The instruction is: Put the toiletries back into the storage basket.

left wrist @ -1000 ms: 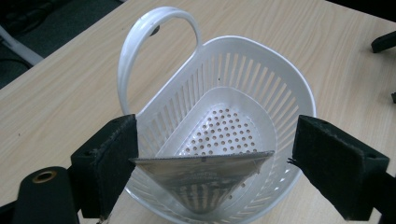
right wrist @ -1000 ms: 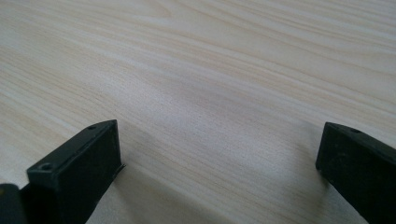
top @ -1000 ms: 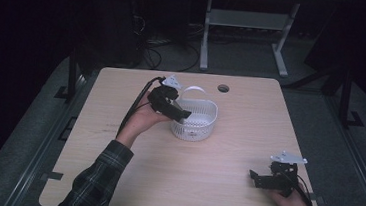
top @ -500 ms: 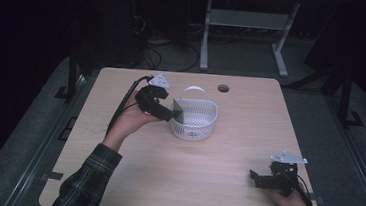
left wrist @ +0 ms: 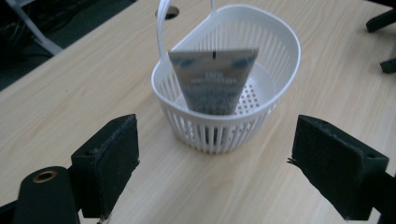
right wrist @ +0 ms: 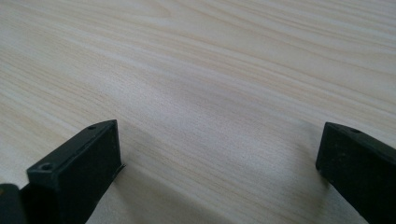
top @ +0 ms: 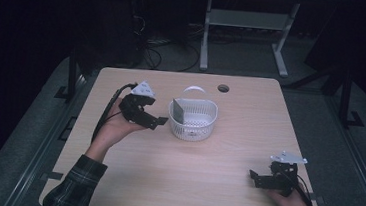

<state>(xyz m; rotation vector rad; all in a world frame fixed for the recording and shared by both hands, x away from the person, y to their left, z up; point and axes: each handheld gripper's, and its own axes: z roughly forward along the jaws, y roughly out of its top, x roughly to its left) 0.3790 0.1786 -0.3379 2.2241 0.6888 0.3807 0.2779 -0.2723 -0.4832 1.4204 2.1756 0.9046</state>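
Left to right. Our left gripper (top: 162,121) hangs just beside the left wall of the white basket (top: 192,119), not touching it. Jaws are spread wide and hold nothing; in the left gripper view the basket (left wrist: 227,84) sits centred between them, farther off.

The grey squeeze tube (top: 179,110) is inside the basket, standing crimped end up, leaning on the near-left wall under the handle (top: 195,88). The left gripper view shows the tube (left wrist: 212,79) with small print too blurred to read. Basket stands upright near the desk (top: 214,186) centre, just in front of the cable hole (top: 223,88).

Our right gripper (top: 256,178) is low at the desk's right front, well apart from the basket. Jaws are wide apart and empty, bare wood between them in the right gripper view.

Progress, as we judge it: the drop is done, tube in, jaws off. What's left looks like clearing the left hand, unless the basket itself gets moved; we can't tell.

Versus the earlier frames: a second ago our left gripper was over the basket's left rim, half a second ago at its left wall; now it's backed off to the left with a gap. Right gripper and basket haven't moved.
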